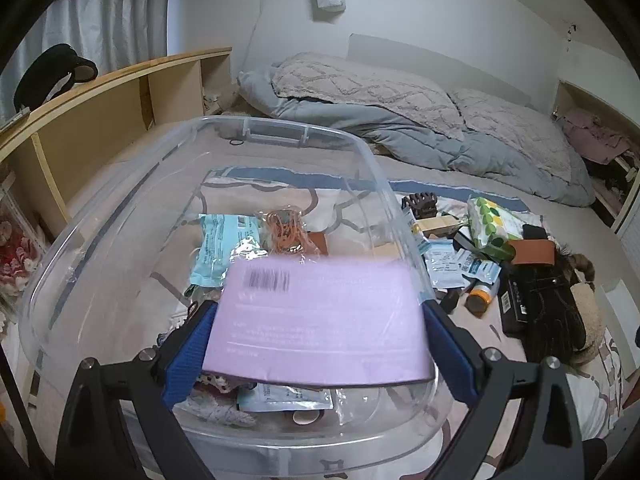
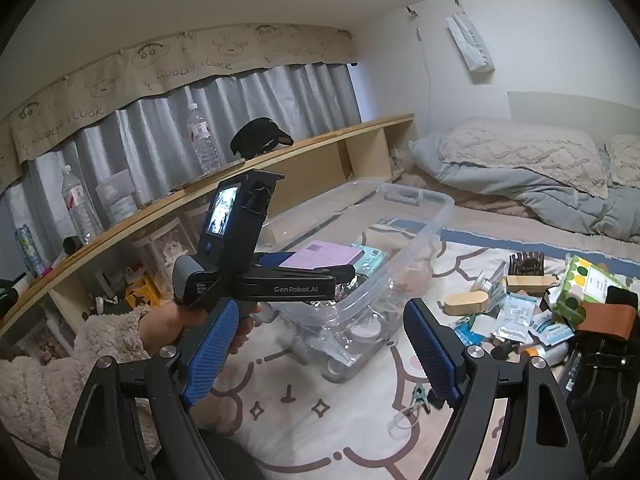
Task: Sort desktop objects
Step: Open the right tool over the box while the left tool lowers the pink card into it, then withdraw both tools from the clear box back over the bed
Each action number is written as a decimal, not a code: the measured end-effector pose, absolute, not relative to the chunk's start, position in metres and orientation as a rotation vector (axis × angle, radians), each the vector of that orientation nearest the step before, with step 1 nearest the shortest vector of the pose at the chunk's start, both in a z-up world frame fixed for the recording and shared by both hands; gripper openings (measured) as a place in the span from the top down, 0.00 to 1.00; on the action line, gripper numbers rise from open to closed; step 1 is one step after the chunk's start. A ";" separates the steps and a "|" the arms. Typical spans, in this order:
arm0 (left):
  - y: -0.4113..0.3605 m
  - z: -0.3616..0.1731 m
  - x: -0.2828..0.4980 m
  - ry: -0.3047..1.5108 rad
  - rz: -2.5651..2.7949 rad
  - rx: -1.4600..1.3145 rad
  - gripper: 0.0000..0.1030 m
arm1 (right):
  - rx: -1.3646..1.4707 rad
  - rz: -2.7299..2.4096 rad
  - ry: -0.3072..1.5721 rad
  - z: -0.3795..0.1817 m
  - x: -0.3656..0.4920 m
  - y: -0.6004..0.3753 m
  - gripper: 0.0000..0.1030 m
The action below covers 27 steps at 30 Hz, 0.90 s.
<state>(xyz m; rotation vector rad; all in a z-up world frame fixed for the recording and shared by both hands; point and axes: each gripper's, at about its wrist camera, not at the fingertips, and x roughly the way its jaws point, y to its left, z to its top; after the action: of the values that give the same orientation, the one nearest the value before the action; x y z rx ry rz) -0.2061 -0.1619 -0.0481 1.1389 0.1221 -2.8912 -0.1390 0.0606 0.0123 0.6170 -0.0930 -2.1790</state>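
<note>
A flat lilac box (image 1: 320, 320) with a barcode lies between the blue pads of my left gripper (image 1: 320, 312), over the clear plastic bin (image 1: 276, 124). The box looks blurred, and the jaws stand as wide as it is without clearly pressing on it. Packets and an orange cord bundle (image 1: 284, 228) lie in the bin. In the right wrist view a hand (image 2: 168, 328) holds the left gripper (image 2: 316, 262) above the bin (image 2: 420, 196), with the lilac box (image 2: 320, 256) level between its fingers. My right gripper (image 2: 322, 312) is open and empty, low over the patterned bedspread in front of the bin.
Loose items are piled on the bed right of the bin: a green-dotted tissue pack (image 2: 580, 284), a wooden case (image 2: 466, 304), a dark hair claw (image 2: 528, 264), sachets and a pill bottle (image 1: 480, 296). A small clip (image 2: 420, 394) lies near my right finger. A wooden shelf (image 2: 320, 140) with bottles runs along the left.
</note>
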 end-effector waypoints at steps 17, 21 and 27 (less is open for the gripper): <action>-0.149 -0.041 -0.183 0.100 -2.900 1.108 0.00 | 0.628 -2.218 -0.125 0.012 -0.140 0.074 0.17; -0.145 -0.034 -0.174 0.102 -2.912 1.087 0.00 | 0.625 -2.236 -0.125 0.012 -0.138 0.077 0.09; -0.138 -0.023 -0.159 0.122 -2.936 1.038 0.00 | 0.596 -2.296 -0.102 0.016 -0.135 0.084 0.06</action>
<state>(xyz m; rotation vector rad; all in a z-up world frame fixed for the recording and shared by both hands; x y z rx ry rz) -0.1590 -0.1378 -0.0230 1.0378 0.1217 -2.9357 -0.1349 0.0837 0.0159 0.5955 -0.1020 -2.2964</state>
